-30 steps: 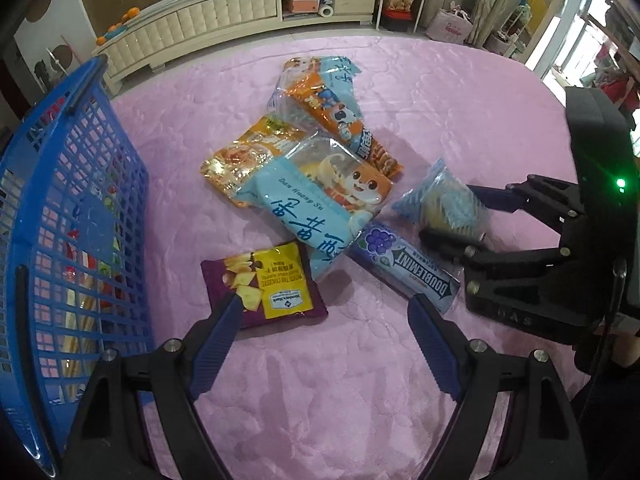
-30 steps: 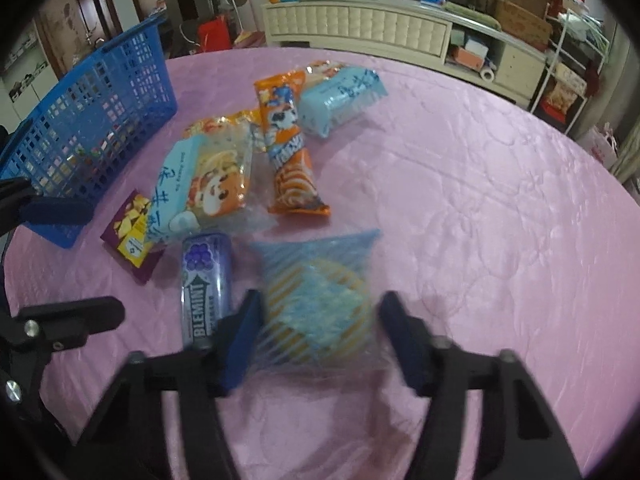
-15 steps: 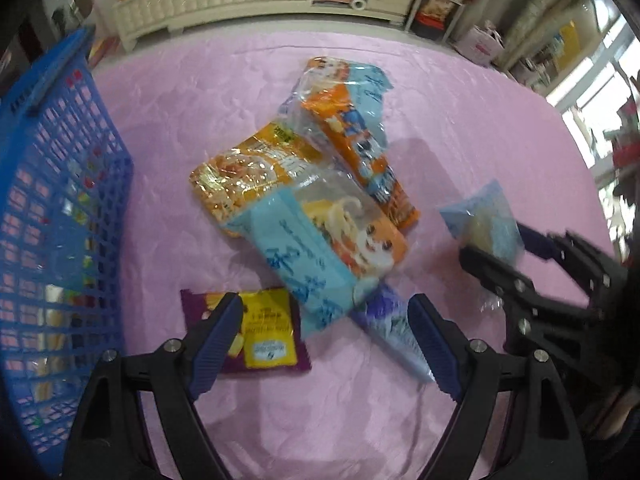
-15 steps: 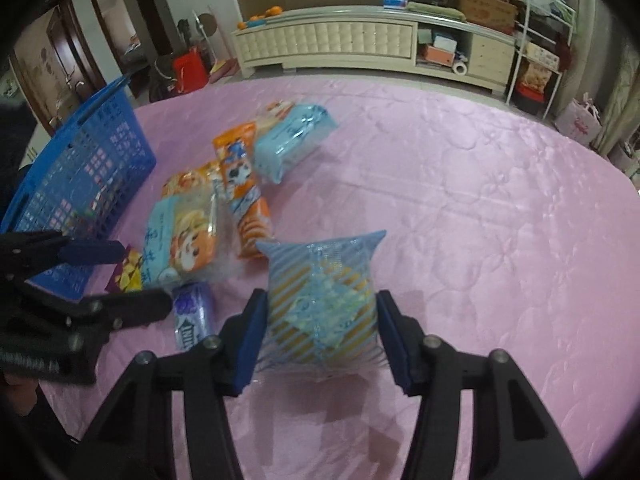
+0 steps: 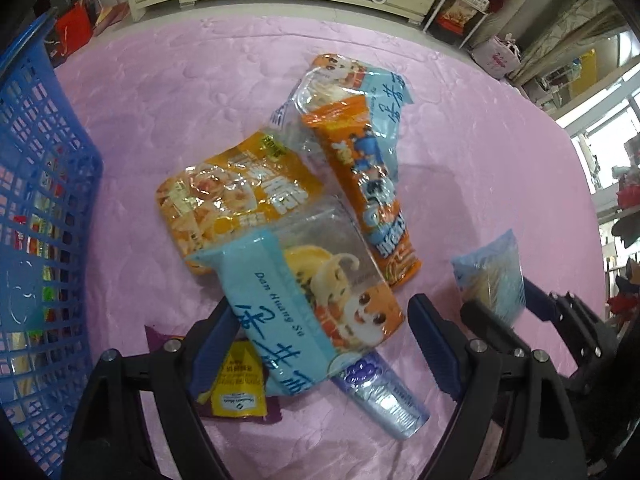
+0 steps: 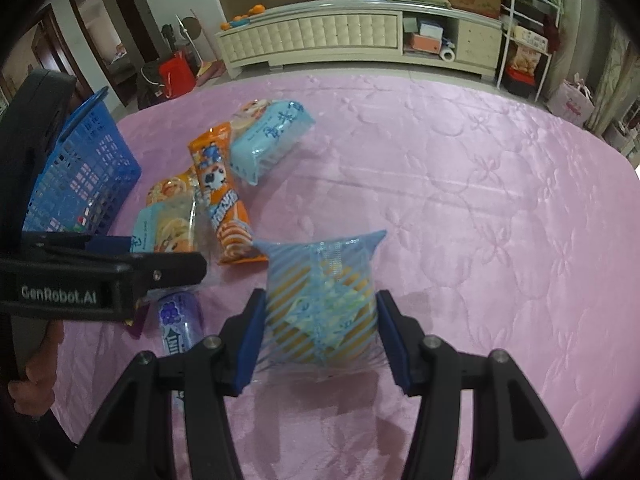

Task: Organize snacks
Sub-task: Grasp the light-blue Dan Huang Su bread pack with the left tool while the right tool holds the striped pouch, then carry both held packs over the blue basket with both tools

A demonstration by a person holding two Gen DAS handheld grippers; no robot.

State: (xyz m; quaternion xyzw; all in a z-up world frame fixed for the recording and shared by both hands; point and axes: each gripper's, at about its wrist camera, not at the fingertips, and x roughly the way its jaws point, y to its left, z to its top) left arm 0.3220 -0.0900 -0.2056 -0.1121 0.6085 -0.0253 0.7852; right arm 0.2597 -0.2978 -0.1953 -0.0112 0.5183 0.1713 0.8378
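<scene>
My right gripper (image 6: pixel 320 336) is shut on a blue striped packet (image 6: pixel 320 304) and holds it just above the pink cloth; the packet (image 5: pixel 492 276) also shows at the right of the left wrist view. My left gripper (image 5: pixel 324 344) is open and points down over the snack pile. A light blue pastry pack (image 5: pixel 304 312) lies between its fingers, with a gap at the right finger. Under that pack lie a purple gum pack (image 5: pixel 384 396) and a purple-and-yellow packet (image 5: pixel 236 396). In the right wrist view the left gripper (image 6: pixel 156 256) hangs at the left.
A blue mesh basket (image 5: pixel 40 200) holding snacks stands at the left edge of the pink cloth (image 6: pixel 480 240). An orange noodle pack (image 5: pixel 368 184), a yellow pack (image 5: pixel 224 200) and another light blue pack (image 6: pixel 272 140) lie in the pile. A hand (image 6: pixel 36 360) grips the left tool.
My left gripper has moved forward over the pile, so the light blue pack now lies between its fingers. The right gripper has risen a little with the striped packet still in it.
</scene>
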